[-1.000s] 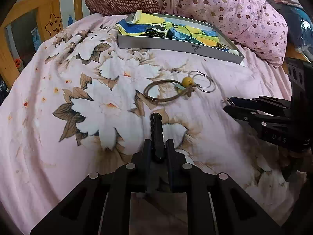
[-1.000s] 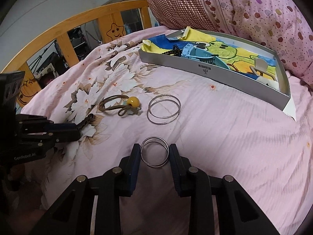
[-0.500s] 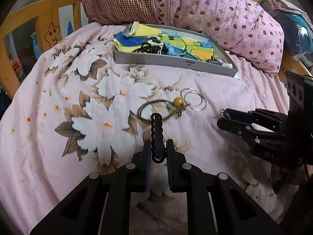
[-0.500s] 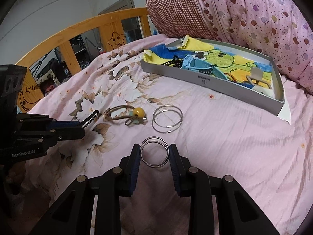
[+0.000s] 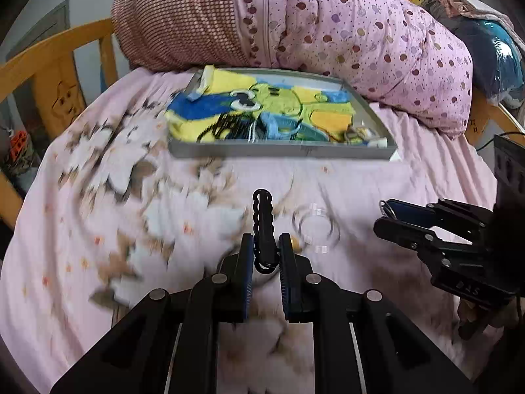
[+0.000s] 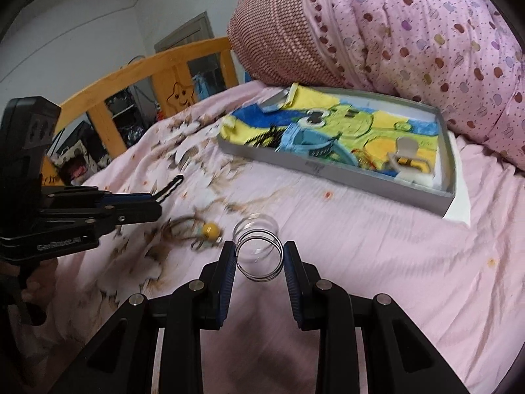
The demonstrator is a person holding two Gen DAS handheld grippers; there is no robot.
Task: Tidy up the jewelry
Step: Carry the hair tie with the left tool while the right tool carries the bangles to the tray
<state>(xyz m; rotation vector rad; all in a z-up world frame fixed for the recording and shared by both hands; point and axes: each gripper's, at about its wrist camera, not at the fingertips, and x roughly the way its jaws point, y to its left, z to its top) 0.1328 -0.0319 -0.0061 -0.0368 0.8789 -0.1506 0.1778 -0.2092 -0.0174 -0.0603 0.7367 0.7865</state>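
- Left wrist view: the fingers [image 5: 245,274] of the left gripper [image 5: 266,259] are clamped on a black wavy bangle [image 5: 263,229], which stands on edge between the pads and pokes up past the fingertips, clear of the bed.
- Beyond it, just to the right on the pink floral bedsheet [image 5: 98,229], lies a blurred pair of thin silver ring bangles [image 5: 315,228].
- Further back rests a shallow grey cardboard box [image 5: 282,154] lined with a yellow, blue and green cartoon cloth [image 5: 262,111], some dark chains and small pieces lying on it.
- The right gripper [image 5: 384,216] enters from the right edge, a silver ring edge showing at its tips.
- Right wrist view: the right gripper's fingers [image 6: 226,269] press from both sides on a pair of thin silver ring bangles [image 6: 260,256], held off the sheet.
- Another silver ring pair [image 6: 257,225] lies on the sheet just behind it; left of that sits a brown cord bracelet with a yellow bead [image 6: 200,231].
- The left gripper [image 6: 157,198] reaches in from the left, the black bangle jutting from its tips.
- A dotted pink quilt [image 6: 443,49] is piled behind the box.
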